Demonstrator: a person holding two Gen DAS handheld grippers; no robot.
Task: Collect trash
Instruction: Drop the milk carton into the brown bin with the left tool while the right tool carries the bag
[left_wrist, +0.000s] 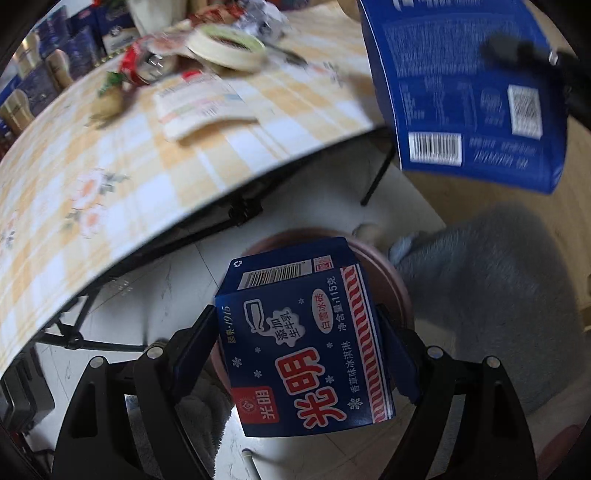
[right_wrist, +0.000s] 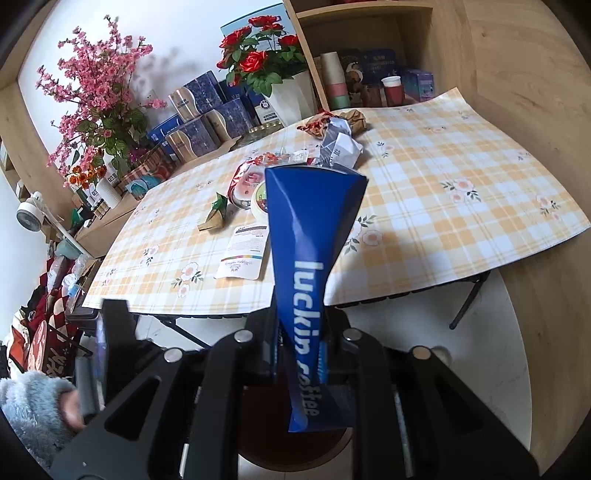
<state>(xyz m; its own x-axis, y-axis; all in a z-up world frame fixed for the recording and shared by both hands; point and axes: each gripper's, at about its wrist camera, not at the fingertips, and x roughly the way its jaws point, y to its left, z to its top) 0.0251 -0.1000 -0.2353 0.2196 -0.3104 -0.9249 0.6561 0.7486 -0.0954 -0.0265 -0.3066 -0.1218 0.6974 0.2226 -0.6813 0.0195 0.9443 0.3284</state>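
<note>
gripping blue ice-cream carton | left hand-held gripper | right hand-held gripper pinching flattened blue coffee bag

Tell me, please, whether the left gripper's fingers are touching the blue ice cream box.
Touching. The left wrist view shows both fingers pressed flat against opposite sides of the ice cream box, no gap visible.

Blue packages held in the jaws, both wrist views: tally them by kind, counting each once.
Ice-cream carton: 1
Luckin coffee pack: 1
Total: 2
</note>
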